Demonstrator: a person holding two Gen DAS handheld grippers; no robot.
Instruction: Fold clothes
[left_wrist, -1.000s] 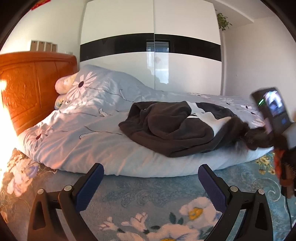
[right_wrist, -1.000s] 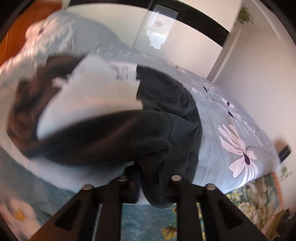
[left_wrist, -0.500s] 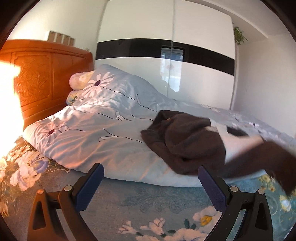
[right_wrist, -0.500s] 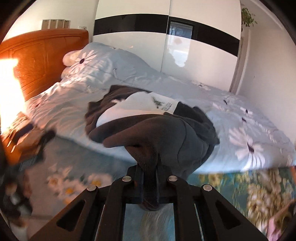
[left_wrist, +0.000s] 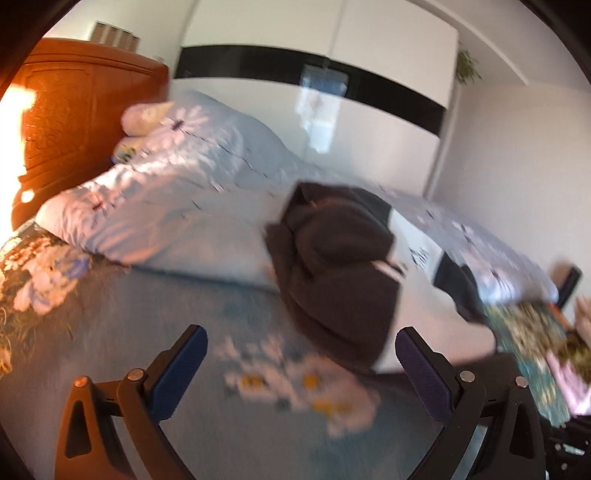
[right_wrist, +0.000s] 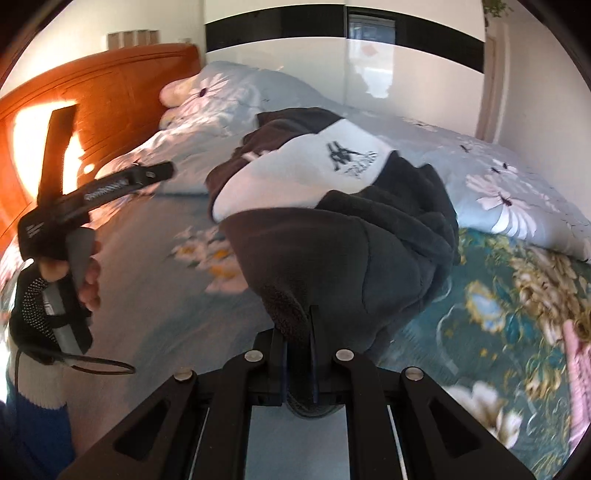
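A dark brown fleece garment with a white printed panel stretches from the light blue duvet down over the flowered sheet. My right gripper is shut on a fold of its dark fleece, low in the right wrist view. In the left wrist view the same garment hangs ahead, blurred by motion. My left gripper stands open with nothing between its blue-padded fingers; it appears in the right wrist view as a black handle in a person's hand.
A light blue duvet with flower prints covers the bed, with a pillow at the orange wooden headboard. A white wardrobe with a black band stands behind. The teal flowered sheet lies in front.
My right gripper has pulled the garment off the duvet toward the front edge, so it now trails over the flowered sheet. The left gripper has swung nearer to the garment, still open.
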